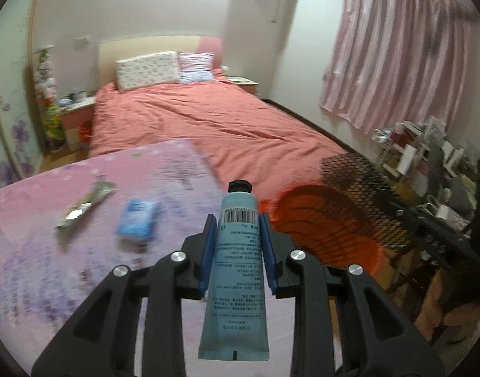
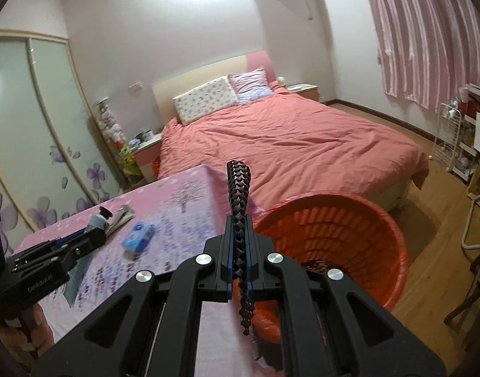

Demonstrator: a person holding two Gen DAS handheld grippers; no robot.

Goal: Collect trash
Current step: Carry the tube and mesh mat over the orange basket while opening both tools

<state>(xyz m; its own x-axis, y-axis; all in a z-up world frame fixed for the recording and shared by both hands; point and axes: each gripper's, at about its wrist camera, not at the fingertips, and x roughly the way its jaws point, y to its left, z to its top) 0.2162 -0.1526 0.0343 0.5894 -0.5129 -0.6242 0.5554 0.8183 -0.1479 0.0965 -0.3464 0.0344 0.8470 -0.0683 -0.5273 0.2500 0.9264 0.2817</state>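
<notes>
Left gripper (image 1: 236,223) jaws pinch a blue tube (image 1: 236,260), cap forward; right gripper (image 2: 239,242) jaws clamp black mesh netting (image 2: 239,194) above the orange basket (image 2: 365,220). Blurred blue packet (image 1: 138,218) and foil wrapper (image 1: 86,202) lie mid-bench (image 1: 51,267).

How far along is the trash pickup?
Done: something dark already lies inside the orange basket. In hand: left gripper holds a blue tube; right gripper pinches black mesh. Left: a silver wrapper and blue packet on the table.
</notes>
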